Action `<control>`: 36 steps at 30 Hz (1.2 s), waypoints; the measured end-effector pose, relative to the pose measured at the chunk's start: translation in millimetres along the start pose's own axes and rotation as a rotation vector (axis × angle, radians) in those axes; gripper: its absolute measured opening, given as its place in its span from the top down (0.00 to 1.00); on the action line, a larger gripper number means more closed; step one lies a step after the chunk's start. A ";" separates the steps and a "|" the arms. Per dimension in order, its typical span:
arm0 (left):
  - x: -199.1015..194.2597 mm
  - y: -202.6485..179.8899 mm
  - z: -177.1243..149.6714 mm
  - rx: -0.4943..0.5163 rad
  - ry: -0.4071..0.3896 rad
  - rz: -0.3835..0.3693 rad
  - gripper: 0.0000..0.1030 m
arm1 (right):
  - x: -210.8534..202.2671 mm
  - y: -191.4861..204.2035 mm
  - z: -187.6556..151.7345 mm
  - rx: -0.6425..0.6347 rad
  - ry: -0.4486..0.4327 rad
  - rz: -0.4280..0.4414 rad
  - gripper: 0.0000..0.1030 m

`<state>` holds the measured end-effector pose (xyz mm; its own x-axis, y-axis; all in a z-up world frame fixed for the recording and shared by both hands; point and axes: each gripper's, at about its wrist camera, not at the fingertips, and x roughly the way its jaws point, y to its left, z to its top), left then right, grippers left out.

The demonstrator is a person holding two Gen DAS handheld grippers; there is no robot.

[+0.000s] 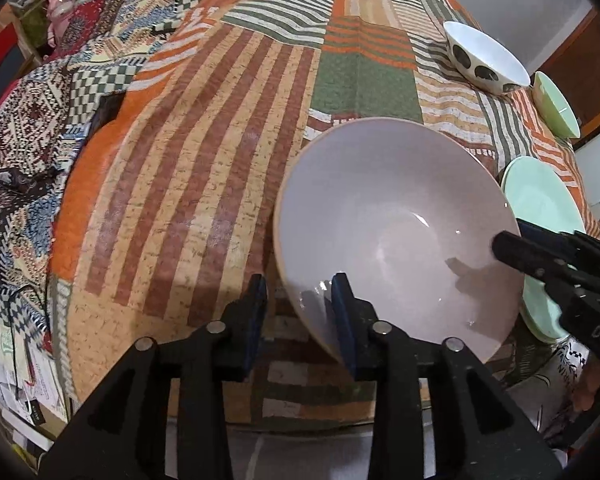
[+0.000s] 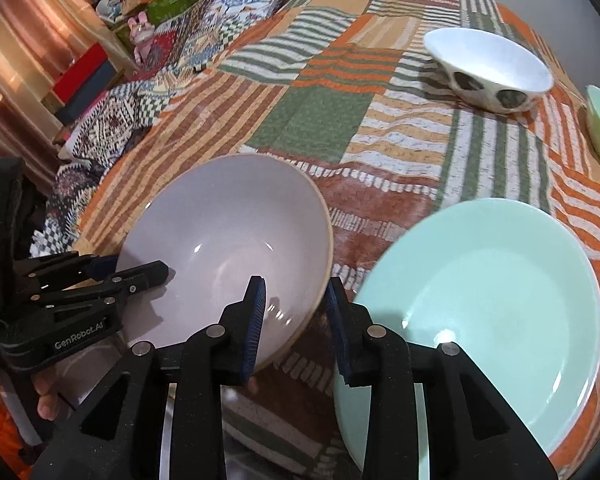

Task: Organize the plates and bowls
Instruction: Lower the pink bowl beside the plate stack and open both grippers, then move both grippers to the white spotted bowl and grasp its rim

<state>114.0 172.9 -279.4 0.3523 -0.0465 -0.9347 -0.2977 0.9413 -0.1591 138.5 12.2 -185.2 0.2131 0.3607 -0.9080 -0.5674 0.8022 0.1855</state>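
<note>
Both claws are matte black plastic with ribbed blue pads (image 2: pixel 256 320), silver pivot pins, and white "GenRobot.AI" lettering (image 2: pixel 79 335).

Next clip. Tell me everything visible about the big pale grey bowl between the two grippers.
The grey bowl is wide, with a glossy pale lilac-grey inside, empty, and an unglazed tan rim; it looks ceramic. It sits tilted on the patchwork tablecloth, just left of the mint green plate. The left gripper straddles its near rim, one finger inside, one outside. The right gripper straddles the opposite rim likewise. Whether either is clamped tight is unclear.
</note>
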 end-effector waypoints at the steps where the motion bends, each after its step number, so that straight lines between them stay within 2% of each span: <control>1: -2.7 -0.3 -1.0 0.001 -0.006 0.008 0.66 | -4.2 -2.4 -1.2 0.009 -0.008 0.003 0.72; 9: -32.0 -3.8 -4.8 0.005 -0.066 0.057 0.65 | -41.4 -20.1 -9.0 0.057 -0.085 0.003 0.67; 15: -79.9 -19.9 3.0 0.029 -0.172 0.038 0.65 | -76.8 -30.5 -13.0 0.086 -0.170 -0.005 0.67; 22: -136.7 -59.8 18.5 0.089 -0.332 -0.014 0.60 | -127.4 -45.6 -16.6 0.114 -0.304 -0.034 0.67; 24: -149.7 -72.5 24.0 0.107 -0.372 -0.032 0.59 | -141.9 -52.2 -17.4 0.126 -0.341 -0.042 0.64; 26: -159.7 -83.7 28.2 0.122 -0.402 -0.049 0.58 | -155.6 -58.2 -17.0 0.133 -0.381 -0.053 0.57; 36: -184.3 -143.0 63.0 0.232 -0.517 -0.058 0.46 | -204.4 -82.5 5.7 0.125 -0.523 -0.147 0.57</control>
<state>147.6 67.9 -64.3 0.7682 0.0150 -0.6401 -0.0833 0.9936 -0.0768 146.3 -125.0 -12.8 0.6669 0.4035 -0.6264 -0.4103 0.9006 0.1432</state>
